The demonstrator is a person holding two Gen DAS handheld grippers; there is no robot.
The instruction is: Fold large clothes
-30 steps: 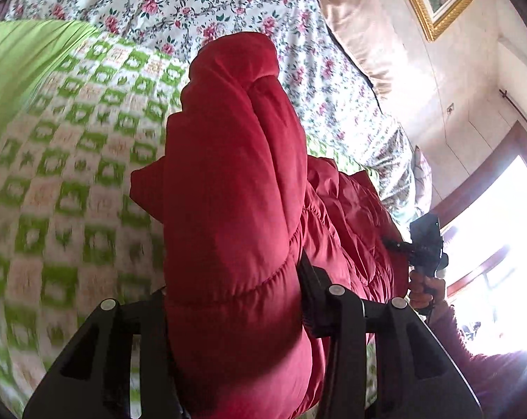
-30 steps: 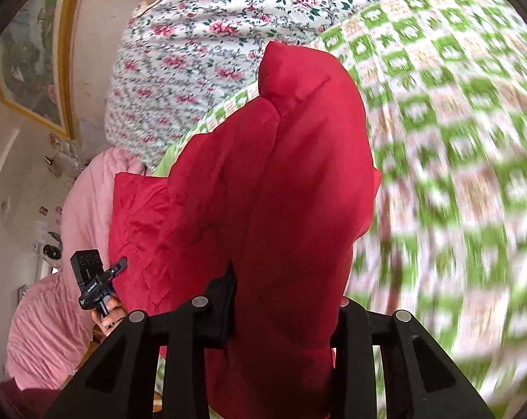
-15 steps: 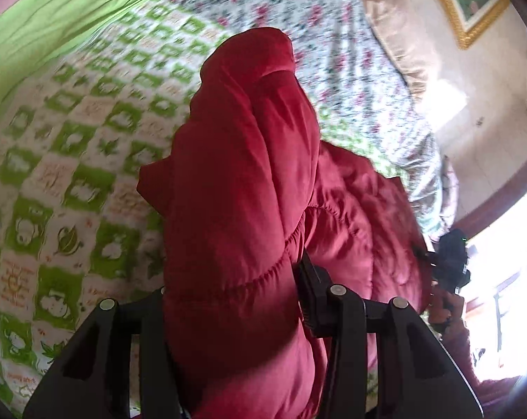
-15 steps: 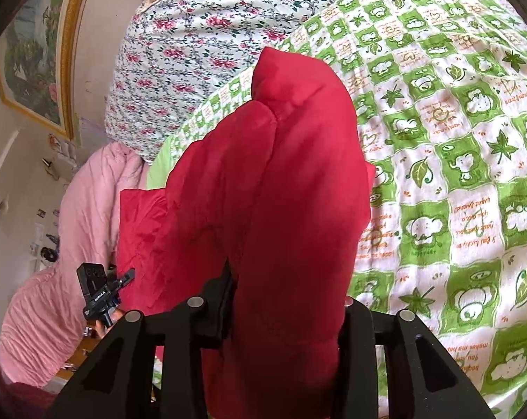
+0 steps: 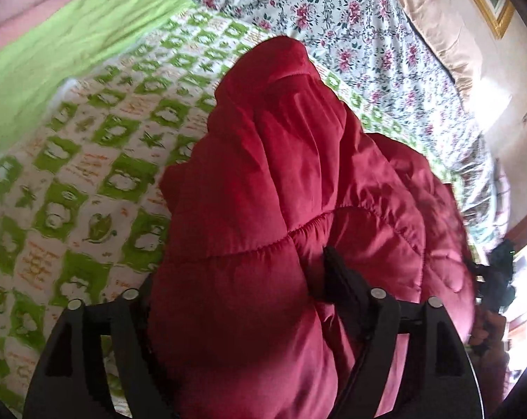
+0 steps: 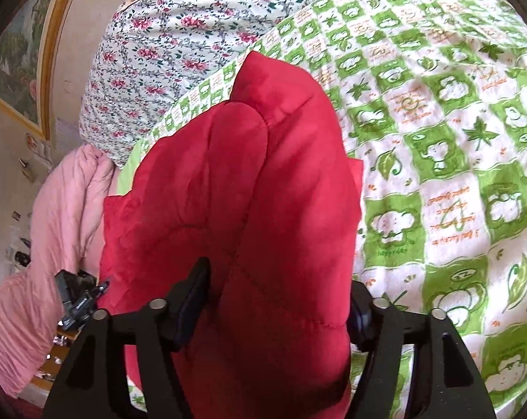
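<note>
**Inspector:** Nearest your fingers first. What is between them?

**Operator:** Between the fingers of my left hand-held gripper [image 5: 235, 289] sits a thick fold of the red quilted jacket [image 5: 281, 181]. The jaws are opening; the padding still bulges between them, and the right finger looks clear of the cloth. My right hand-held gripper [image 6: 281, 300] is the same: jaws opening, the jacket's other edge between them, with a gap showing at the left pad.

**Inspector:** Where does the garment lie?

**Operator:** On the bed, bunched in a raised ridge on the green-and-white checked blanket [image 6: 438, 181], running from one hand-held gripper across to the other.

**Inspector:** How should the release be done?

**Operator:** In my judgement, both jaws should go fully apart before I draw back, and I should pull straight out along the fingers so the puffy fabric does not snag and drag the fold open. Pressing the ridge flat afterwards would help, since the padding will likely spring up.

**Inspector:** Farther off?

**Operator:** Beyond the blanket, a floral sheet [image 5: 368, 28], a pink quilt [image 6: 54, 227] at the bed's edge, and a gilt-framed picture [image 6: 22, 63] on the wall.

**Inspector:** Any legible writing?

**Operator:** Orange script in the blanket's white squares; too small and skewed to read. No brand visible.
</note>
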